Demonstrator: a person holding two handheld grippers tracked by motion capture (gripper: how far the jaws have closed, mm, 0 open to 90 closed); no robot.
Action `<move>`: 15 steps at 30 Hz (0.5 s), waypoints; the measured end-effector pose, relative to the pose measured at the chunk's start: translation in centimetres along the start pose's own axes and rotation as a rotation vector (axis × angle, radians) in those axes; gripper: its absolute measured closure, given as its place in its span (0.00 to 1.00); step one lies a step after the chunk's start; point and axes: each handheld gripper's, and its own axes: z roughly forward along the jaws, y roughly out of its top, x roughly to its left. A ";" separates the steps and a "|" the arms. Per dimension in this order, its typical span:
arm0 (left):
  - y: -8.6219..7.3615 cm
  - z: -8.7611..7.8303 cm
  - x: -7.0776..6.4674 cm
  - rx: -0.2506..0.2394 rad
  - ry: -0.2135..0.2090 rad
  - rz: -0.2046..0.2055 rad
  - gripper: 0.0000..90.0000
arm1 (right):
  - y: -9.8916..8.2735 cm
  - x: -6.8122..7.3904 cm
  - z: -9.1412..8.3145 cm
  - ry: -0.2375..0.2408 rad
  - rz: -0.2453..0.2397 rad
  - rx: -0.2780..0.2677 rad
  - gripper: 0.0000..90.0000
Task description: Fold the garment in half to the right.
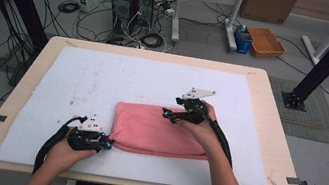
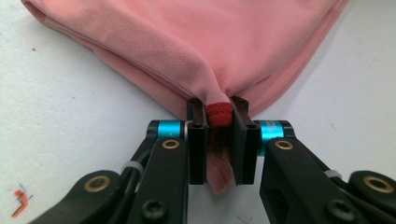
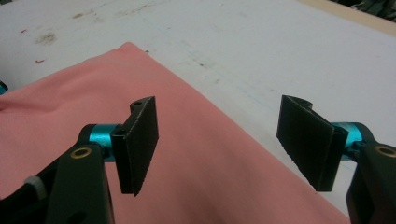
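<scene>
While the folded pink knit cloth (image 1: 158, 131) lies flat on the white felt mat (image 1: 78, 83) over the pale wooden table (image 1: 270, 115), I work from its two ends. My left gripper (image 2: 219, 140) has clamped tight on the cloth's near left corner, a bunched wad pinched between the pads. My right gripper (image 3: 224, 144) hangs over the cloth's far edge, jaws spread wide, gripping nothing. If I pull left alone, I judge the fold may drag askew.

No text, label or number can be read anywhere.
</scene>
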 end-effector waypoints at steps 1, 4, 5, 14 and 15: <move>0.0 0.0 0.1 -0.012 -0.009 -0.003 0.88 | 0.2 0.1 0.4 0.009 -0.001 0.003 0.34; 0.0 -0.1 0.3 -0.031 -0.023 -0.006 0.89 | 1.0 0.6 1.6 0.036 -0.013 0.019 0.34; 0.0 -0.2 0.4 -0.037 -0.025 -0.003 0.89 | 1.4 0.8 2.0 0.048 -0.013 0.025 0.34; 0.1 -0.5 0.5 -0.070 -0.046 0.019 0.89 | 5.3 2.4 6.3 0.132 -0.036 0.094 0.33; 0.1 -0.5 0.5 -0.070 -0.047 0.018 0.89 | 5.6 2.7 7.0 0.140 -0.040 0.103 0.33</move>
